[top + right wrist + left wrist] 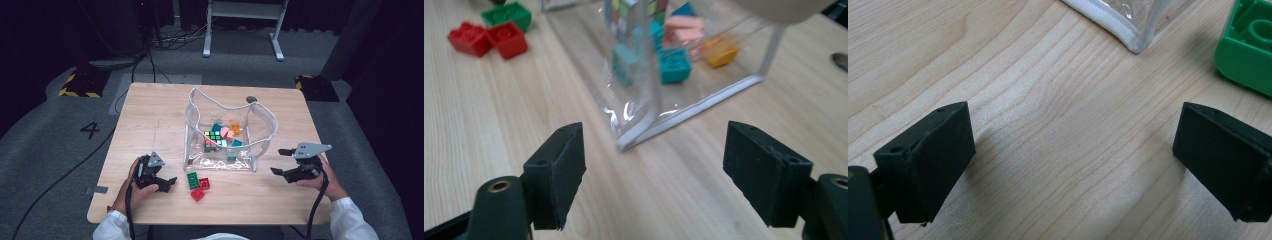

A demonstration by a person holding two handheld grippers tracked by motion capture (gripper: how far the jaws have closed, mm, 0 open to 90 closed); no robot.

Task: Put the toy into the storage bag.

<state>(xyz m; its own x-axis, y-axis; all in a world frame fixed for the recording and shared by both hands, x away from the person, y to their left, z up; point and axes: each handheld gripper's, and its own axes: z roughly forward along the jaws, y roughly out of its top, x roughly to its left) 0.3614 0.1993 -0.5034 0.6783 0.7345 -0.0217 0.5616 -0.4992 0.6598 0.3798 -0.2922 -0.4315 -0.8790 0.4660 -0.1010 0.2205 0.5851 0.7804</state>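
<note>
A clear plastic bag [227, 131] with white edging stands open on the wooden table [150, 115]. Inside lie several coloured bricks and a colour-tiled cube [214, 136]. A green brick [193, 179] and two red bricks [200, 189] lie on the table in front of it. My left gripper [167, 184] rests left of these bricks, open and empty; the green brick [1245, 57] and the bag's corner [1133, 40] lie ahead of its jaws. My right gripper [281, 161] hovers right of the bag, open and empty, facing the bag's corner [634, 132].
Beyond the table's far edge stand a white frame [242, 20] and cables on grey floor. A small dark object [251, 99] lies behind the bag. Bare wood spreads left of the bag.
</note>
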